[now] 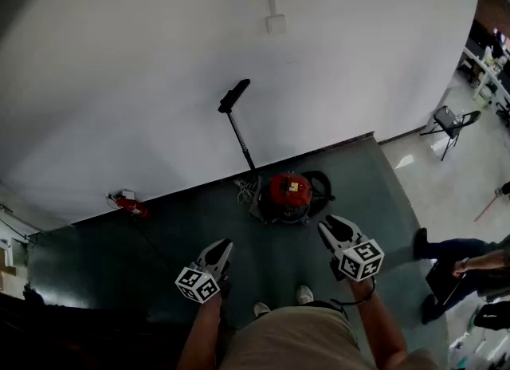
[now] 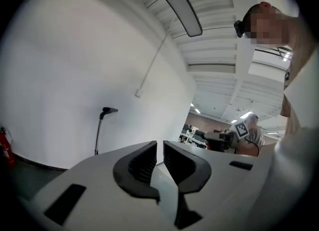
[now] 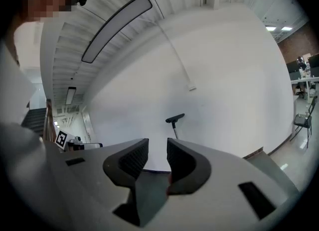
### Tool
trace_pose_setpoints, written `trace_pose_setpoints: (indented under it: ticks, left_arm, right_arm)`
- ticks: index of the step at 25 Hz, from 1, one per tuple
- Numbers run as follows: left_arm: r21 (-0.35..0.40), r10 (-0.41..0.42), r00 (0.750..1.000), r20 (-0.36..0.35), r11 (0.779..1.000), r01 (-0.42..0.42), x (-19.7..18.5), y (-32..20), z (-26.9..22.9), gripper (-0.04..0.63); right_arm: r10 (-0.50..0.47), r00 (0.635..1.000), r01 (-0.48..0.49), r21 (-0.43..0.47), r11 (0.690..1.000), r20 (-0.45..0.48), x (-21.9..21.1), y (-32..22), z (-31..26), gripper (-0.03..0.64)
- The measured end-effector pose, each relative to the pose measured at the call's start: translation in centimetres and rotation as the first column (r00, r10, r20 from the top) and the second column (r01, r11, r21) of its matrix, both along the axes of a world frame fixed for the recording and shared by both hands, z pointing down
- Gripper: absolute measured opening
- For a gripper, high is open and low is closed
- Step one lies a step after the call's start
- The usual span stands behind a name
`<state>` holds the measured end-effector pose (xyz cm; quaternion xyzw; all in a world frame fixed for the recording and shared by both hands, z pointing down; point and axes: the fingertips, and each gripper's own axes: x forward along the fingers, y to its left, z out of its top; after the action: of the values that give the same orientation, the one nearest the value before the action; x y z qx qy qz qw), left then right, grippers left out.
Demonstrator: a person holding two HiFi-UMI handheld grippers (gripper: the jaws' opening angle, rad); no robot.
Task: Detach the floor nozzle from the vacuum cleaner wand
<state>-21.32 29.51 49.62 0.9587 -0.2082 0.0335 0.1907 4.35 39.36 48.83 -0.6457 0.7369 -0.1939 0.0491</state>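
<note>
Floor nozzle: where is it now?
In the head view, the floor nozzle tops the wand, against the white wall, up-left of the red vacuum cleaner.

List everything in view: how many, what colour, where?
vacuum cleaner: one, red, on dark floor by the wall
wand: one, dark, leaning up the white wall
floor nozzle: one, black, on the wand's top end
hose: one, black, looped beside the vacuum cleaner
red object: one, left, at wall's foot
folding chair: one, dark, far right
bystander: one, dark trousers, right edge
left gripper: one, pale grey, shut, empty, lower left
right gripper: one, pale grey, shut, empty, lower right
</note>
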Motion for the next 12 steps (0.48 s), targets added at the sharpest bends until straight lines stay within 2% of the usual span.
trace_pose_setpoints:
  ticks: [12]
  left_arm:
    - [0.027,-0.027,1.0,0.008,0.999,0.027,4.9,1.4,0.2,0.044]
  right_arm:
    - [-0.02,1.0,0.019,0.009,1.0,0.015,5.7,1.5,0.2,0.121]
